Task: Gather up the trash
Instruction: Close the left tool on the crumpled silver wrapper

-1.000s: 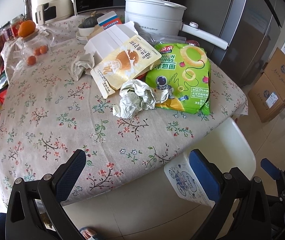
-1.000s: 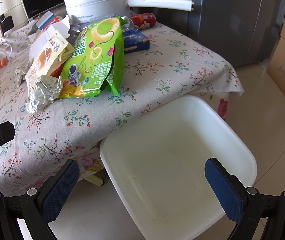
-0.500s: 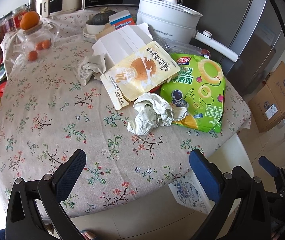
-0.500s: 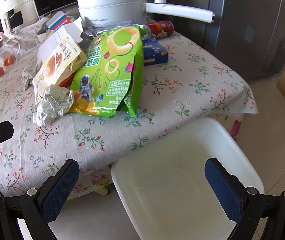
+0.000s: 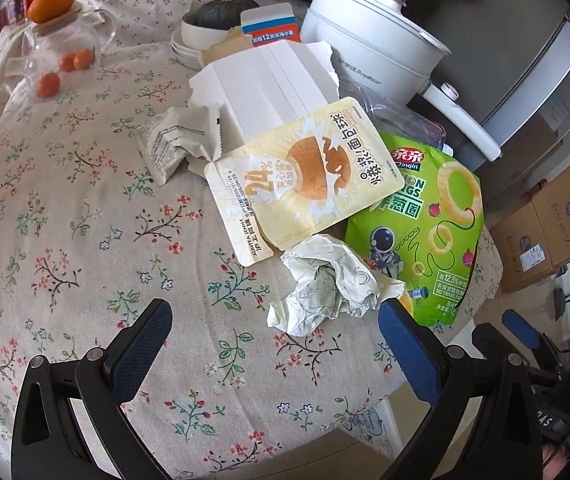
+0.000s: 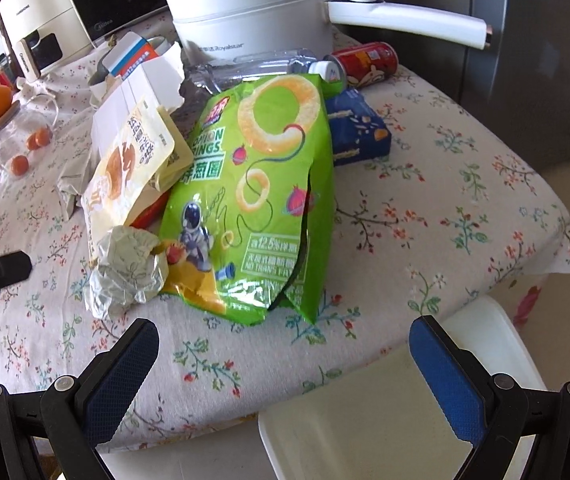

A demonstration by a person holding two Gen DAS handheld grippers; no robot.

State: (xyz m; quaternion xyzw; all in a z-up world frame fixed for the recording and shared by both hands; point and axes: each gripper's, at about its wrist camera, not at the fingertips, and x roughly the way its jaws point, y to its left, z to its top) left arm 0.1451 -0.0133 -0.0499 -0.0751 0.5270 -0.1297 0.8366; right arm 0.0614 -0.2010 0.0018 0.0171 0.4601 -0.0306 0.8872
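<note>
Trash lies piled on the floral tablecloth (image 5: pixel 85 240): a crumpled paper wad (image 5: pixel 325 292) (image 6: pixel 129 272), a green onion-ring snack bag (image 5: pixel 425 232) (image 6: pixel 261 184), a yellow bread pouch (image 5: pixel 305 176) (image 6: pixel 125 160), a small grey wrapper (image 5: pixel 177 140), a torn white carton (image 5: pixel 269 80), a blue box (image 6: pixel 357 128), a red can (image 6: pixel 365 64) and a clear bottle (image 6: pixel 253 68). My left gripper (image 5: pixel 275 328) is open just short of the wad. My right gripper (image 6: pixel 285 344) is open in front of the green bag. A white bin (image 6: pixel 405 420) sits below the table edge.
A white electric pot (image 5: pixel 373 44) (image 6: pixel 253 8) with a long handle stands behind the pile. A glass jar with oranges (image 5: pixel 57 48), a squash in a bowl (image 5: pixel 213 16), appliances and a fridge (image 6: pixel 545 40) ring the table. Cardboard boxes (image 5: pixel 545 220) sit on the floor.
Both grippers have moved forward and up over the table edge toward the pile. The bin has slipped to the lower edge of the right view. Both grippers stay open.
</note>
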